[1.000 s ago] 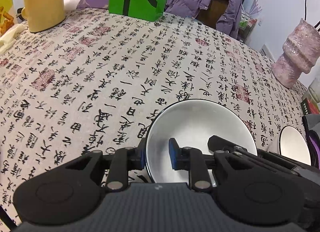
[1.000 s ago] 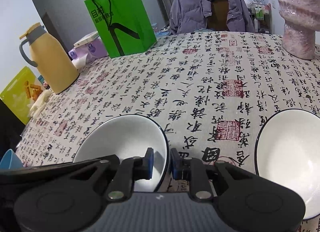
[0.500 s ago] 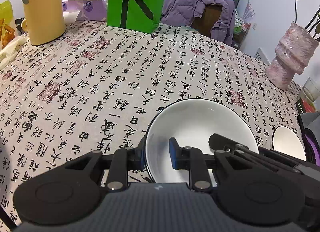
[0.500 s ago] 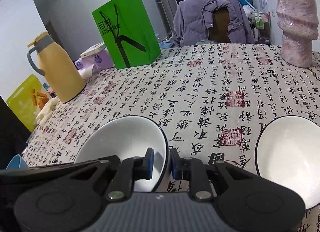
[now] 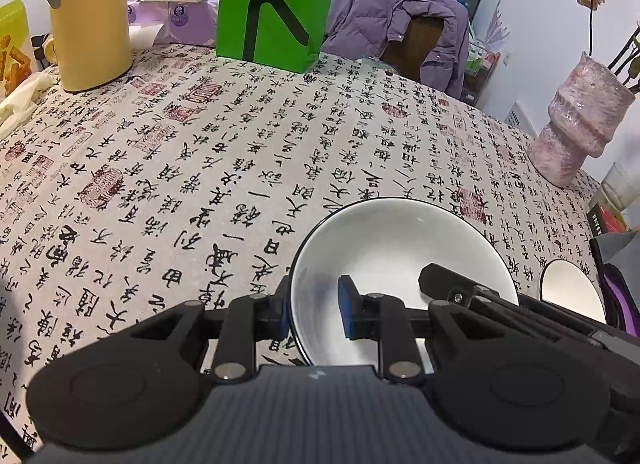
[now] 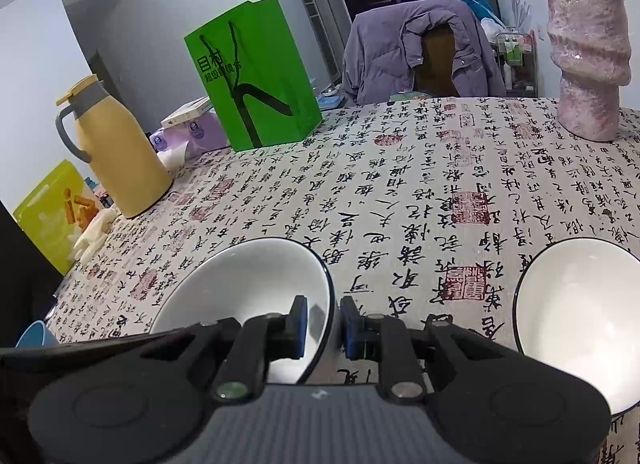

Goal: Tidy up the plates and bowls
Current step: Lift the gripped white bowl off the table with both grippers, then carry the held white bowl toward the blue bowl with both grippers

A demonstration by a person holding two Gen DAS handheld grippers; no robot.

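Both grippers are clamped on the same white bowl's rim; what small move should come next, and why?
Probably carry the held bowl sideways over the second bowl and nest it. The left gripper and right gripper pinch opposite rim sides, and the second bowl sits empty beside it on the tablecloth.

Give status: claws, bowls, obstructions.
Left claw and right claw both shut on opposite rims of one white bowl. Second bowl sits to the right on the tablecloth. Nothing blocking between them.
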